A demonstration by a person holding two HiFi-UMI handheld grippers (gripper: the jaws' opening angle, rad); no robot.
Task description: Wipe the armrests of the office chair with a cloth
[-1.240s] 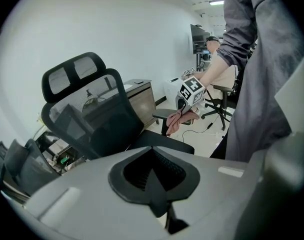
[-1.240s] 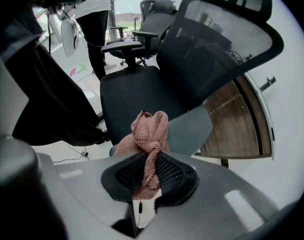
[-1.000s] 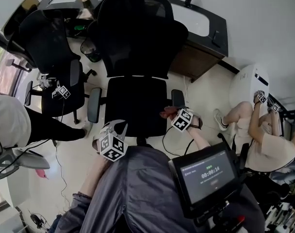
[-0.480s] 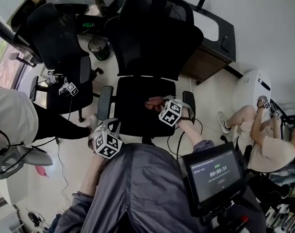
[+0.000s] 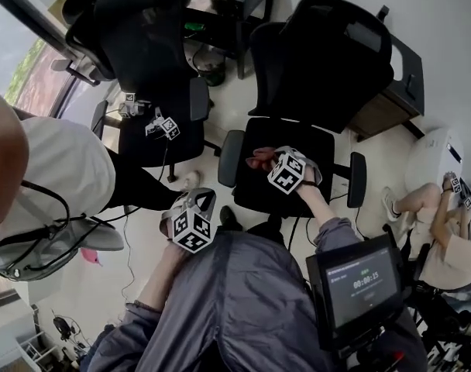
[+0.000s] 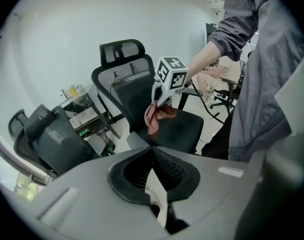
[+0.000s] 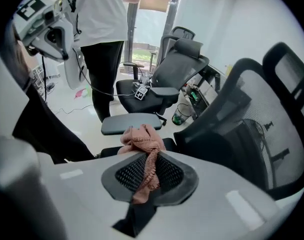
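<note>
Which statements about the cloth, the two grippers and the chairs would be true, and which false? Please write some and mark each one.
1. The right gripper grips a pink cloth. True.
2. The cloth is pressed on an armrest. False: it hangs over the seat, between the two armrests.
3. The left gripper also holds a cloth. False: nothing is between its jaws.
4. A second black office chair stands nearby. True.
5. That second chair's seat is bare. False: a device with marker cubes lies on it.
</note>
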